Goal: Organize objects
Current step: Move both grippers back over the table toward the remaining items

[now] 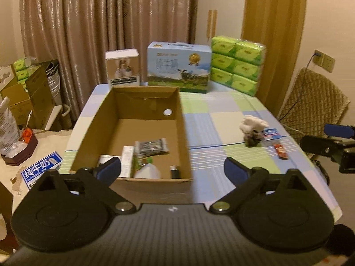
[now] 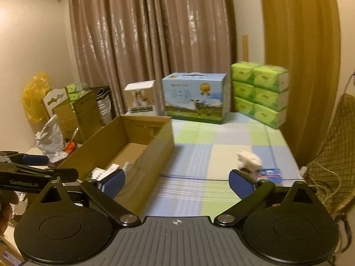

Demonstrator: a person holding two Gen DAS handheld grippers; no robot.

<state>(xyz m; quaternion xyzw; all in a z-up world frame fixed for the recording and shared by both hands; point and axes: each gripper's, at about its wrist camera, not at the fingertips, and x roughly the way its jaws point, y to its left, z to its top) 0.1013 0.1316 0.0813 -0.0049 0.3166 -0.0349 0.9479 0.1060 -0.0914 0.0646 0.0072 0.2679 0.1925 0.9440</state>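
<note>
An open cardboard box [image 1: 106,119] stands on the table's left half and also shows in the right wrist view [image 2: 155,146]. Inside lie a dark packet [image 1: 152,147], a white carton [image 1: 127,159], a white bottle [image 1: 147,173] and a small dark item [image 1: 175,171]. On the checked tablecloth to the right lie a white fluffy toy [image 1: 253,126] [image 2: 248,160], a blue card pack [image 1: 271,134] [image 2: 269,174] and a small red item [image 1: 280,150]. My left gripper [image 1: 173,168] is open and empty above the box's near wall. My right gripper [image 2: 177,182] is open and empty above the cloth.
At the table's back stand a white appliance box [image 1: 123,67], a blue milk carton case [image 1: 179,66] and a stack of green tissue packs [image 1: 237,63]. A wicker chair [image 1: 310,102] stands right. Boxes and bags [image 1: 28,95] crowd the floor left.
</note>
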